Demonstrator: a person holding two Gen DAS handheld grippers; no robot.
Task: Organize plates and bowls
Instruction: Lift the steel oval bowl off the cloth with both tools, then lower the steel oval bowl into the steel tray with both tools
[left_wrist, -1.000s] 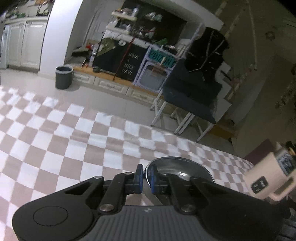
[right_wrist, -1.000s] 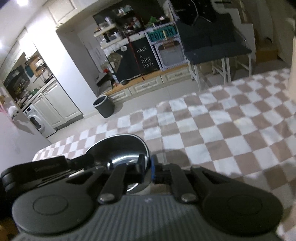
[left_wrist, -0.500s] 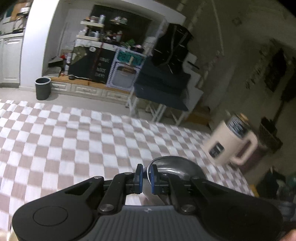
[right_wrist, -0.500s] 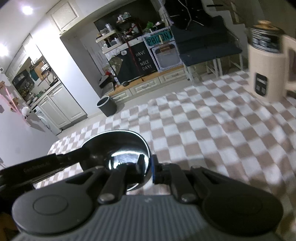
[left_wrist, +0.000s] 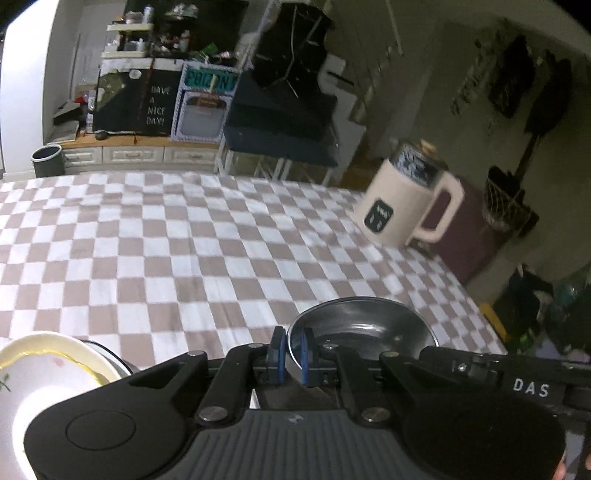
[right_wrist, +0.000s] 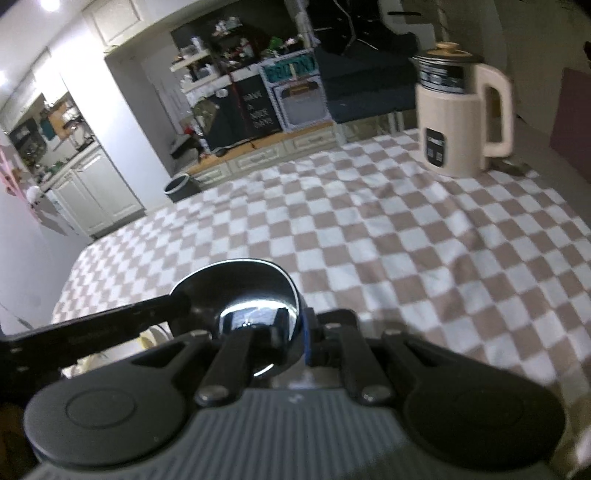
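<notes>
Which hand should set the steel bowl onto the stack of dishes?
Probably left. The steel bowl is pinched by both tools; the cream plate of the stack lies beside the left tool.

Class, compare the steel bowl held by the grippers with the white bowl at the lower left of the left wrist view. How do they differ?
The steel bowl is dark, shiny metal; the white bowl is pale with a yellow rim line. The steel bowl is pinched at its rim by both the left gripper and the right gripper; no gripper touches the white bowl. The steel bowl shows whole; the white bowl is cut off by the frame. Both are round and open upward.
</notes>
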